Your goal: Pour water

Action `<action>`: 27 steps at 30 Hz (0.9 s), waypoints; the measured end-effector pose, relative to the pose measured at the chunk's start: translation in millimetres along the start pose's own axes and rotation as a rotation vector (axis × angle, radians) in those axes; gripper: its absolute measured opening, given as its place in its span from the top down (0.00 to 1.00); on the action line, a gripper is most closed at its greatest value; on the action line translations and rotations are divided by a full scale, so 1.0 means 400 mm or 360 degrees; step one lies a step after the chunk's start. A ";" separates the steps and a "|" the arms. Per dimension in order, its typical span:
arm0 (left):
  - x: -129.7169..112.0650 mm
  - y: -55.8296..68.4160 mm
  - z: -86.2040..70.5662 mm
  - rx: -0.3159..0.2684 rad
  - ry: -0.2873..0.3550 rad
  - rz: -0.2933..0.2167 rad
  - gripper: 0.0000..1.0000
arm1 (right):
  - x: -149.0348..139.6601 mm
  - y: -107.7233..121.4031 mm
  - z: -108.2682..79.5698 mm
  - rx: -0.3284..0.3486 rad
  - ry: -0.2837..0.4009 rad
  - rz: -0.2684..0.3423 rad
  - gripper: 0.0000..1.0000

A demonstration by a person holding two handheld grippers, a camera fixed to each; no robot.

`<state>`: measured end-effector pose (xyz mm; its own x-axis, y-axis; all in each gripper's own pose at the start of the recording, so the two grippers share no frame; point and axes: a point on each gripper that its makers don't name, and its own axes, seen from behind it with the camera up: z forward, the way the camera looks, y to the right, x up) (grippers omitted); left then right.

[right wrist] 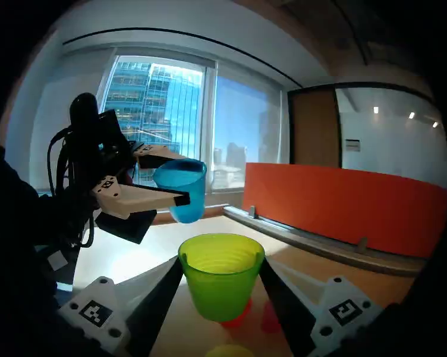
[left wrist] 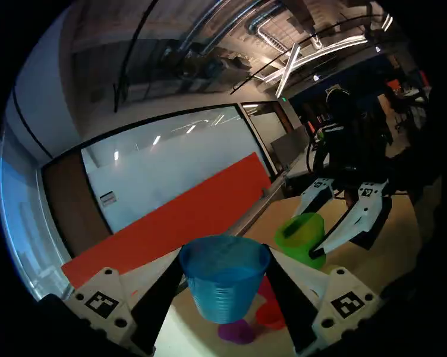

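From my desk I see the left gripper (left wrist: 224, 254) clamped on the blue cup (left wrist: 225, 285), one black finger (left wrist: 161, 288) pressing each side of it; the cup stands upright, clear of the table (left wrist: 381, 262), and its lower half looks darker (whether that is water I cannot tell). Under it, on the table, lie a small purple piece (left wrist: 235, 331) and a red piece (left wrist: 272, 314); I cannot tell what they are. Farther off in the left gripper view, the right gripper (left wrist: 305, 235) holds the green cup (left wrist: 295, 239) between its white fingers, roughly upright and above the table; the two cups are apart and do not touch.

In the right gripper view, the right gripper (right wrist: 222, 262) is closed on the green cup (right wrist: 222, 282), both fingers against its sides and its mouth facing up; red pieces (right wrist: 238, 320) sit on the table (right wrist: 318, 268) just below it. Up and to the left, the left gripper (right wrist: 182, 178) grips the blue cup (right wrist: 185, 187) in front of the window (right wrist: 164, 101), higher than the green cup's rim; a dark sleeve (right wrist: 21, 226) is behind it. An orange panel (right wrist: 354, 202) runs along the table's far edge.
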<state>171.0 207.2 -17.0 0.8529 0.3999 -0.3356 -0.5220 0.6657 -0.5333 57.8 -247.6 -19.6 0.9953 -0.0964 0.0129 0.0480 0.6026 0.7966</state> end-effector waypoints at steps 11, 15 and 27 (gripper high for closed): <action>0.042 -0.016 0.002 0.0041 -0.0007 0.0194 0.12 | -0.007 -0.053 0.021 0.0080 -0.0006 -0.0006 0.09; 0.059 -0.025 -0.002 0.0050 -0.0002 0.0259 0.12 | -0.007 -0.066 0.027 0.0100 -0.0005 -0.0005 0.09; 0.097 -0.031 -0.011 0.0056 0.0009 0.0456 0.12 | -0.003 -0.098 0.046 0.0157 0.0005 0.0000 0.09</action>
<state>210.4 211.7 -26.9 0.6707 0.5713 -0.4731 -0.7408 0.5476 -0.3890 53.2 -285.5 -39.7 0.9955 -0.0938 0.0109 0.0398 0.5215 0.8523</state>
